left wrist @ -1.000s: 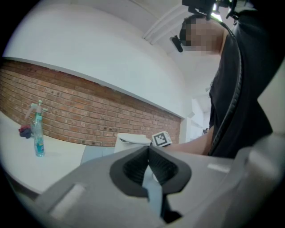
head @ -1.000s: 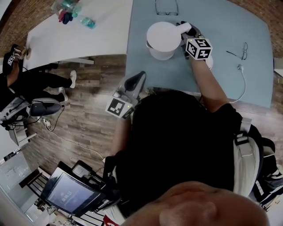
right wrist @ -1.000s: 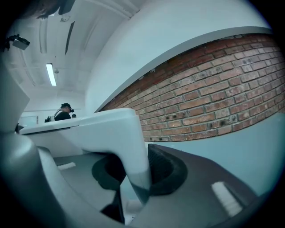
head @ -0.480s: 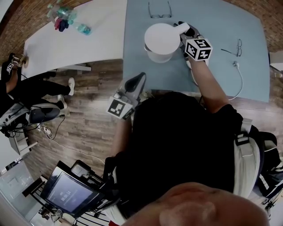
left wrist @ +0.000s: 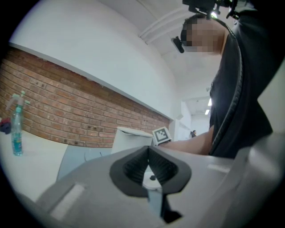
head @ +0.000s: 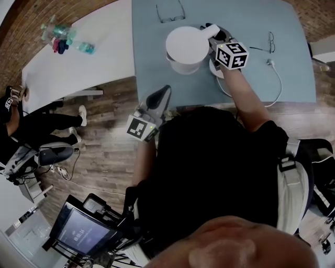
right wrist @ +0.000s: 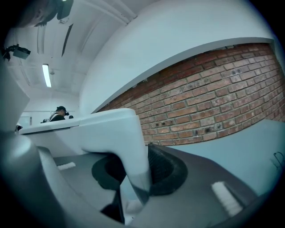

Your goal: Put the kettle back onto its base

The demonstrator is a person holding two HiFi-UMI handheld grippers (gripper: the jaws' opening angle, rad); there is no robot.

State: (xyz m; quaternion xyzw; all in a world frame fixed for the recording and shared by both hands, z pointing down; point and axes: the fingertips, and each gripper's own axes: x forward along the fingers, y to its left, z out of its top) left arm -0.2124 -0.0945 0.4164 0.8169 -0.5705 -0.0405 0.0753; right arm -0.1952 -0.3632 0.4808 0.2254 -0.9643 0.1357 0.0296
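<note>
The white kettle [head: 187,48] hangs over the blue-grey table [head: 172,89], and my right gripper [head: 217,37] is shut on its handle [head: 212,32]. In the right gripper view the handle [right wrist: 129,147] fills the space between the dark pads [right wrist: 164,171]. The white base [head: 214,68] lies just right of the kettle, mostly hidden under that gripper's marker cube, with its cable [head: 280,86] looping off to the right. My left gripper [head: 165,90] hovers at the table's near edge, shut and empty. It points at the kettle [left wrist: 129,138] in the left gripper view.
One pair of glasses [head: 170,10] lies behind the kettle and another [head: 270,41] at the table's far right. A white table [head: 78,63] at the left carries bottles [head: 63,39]. A seated person [head: 21,112] and a screen [head: 84,233] are on the floor side.
The right gripper has carried the kettle to the right across the table, closer to the base. The left gripper has shifted a little along the near edge.
</note>
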